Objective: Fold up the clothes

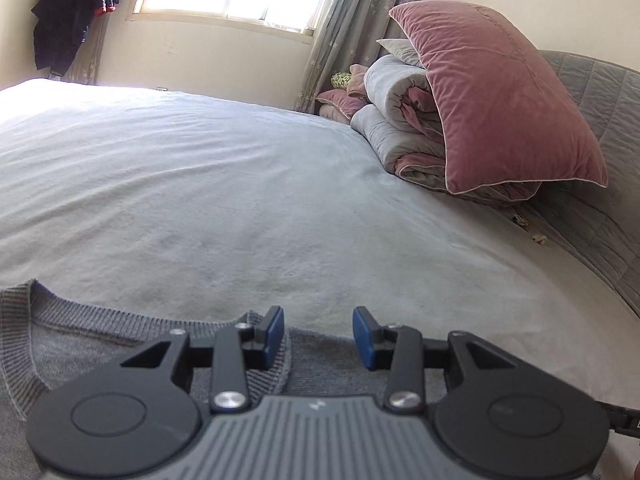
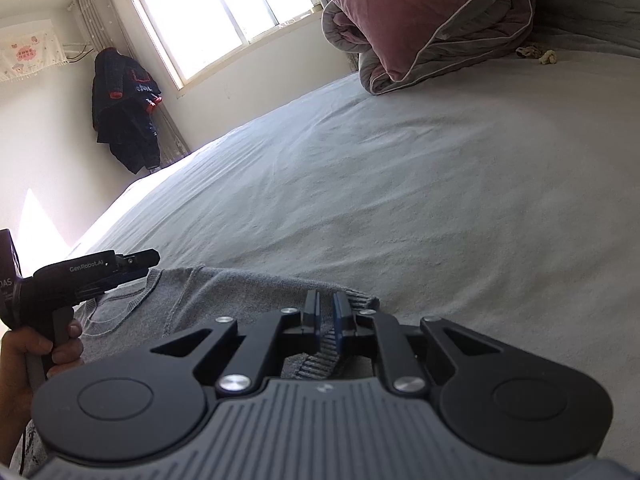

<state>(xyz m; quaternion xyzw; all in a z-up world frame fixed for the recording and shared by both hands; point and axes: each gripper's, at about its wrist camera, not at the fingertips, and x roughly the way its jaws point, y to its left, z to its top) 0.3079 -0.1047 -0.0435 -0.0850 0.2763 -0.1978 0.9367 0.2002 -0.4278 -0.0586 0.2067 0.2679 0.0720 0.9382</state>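
Two claws work one grey sweater (image 2: 224, 300) spread on the bed (image 2: 400, 200). My right claw (image 2: 325, 312) is clamped narrow on a ribbed edge of the sweater, the knit pinched between its blue pads. My left claw (image 1: 318, 338) stands part open above the sweater's collar region, nothing between its pads; the ribbed neckline (image 1: 24, 336) lies just to its left. Beyond both claws the sheet runs bare up to a pink pillow (image 1: 504, 96) leaning on folded quilts (image 1: 392, 120).
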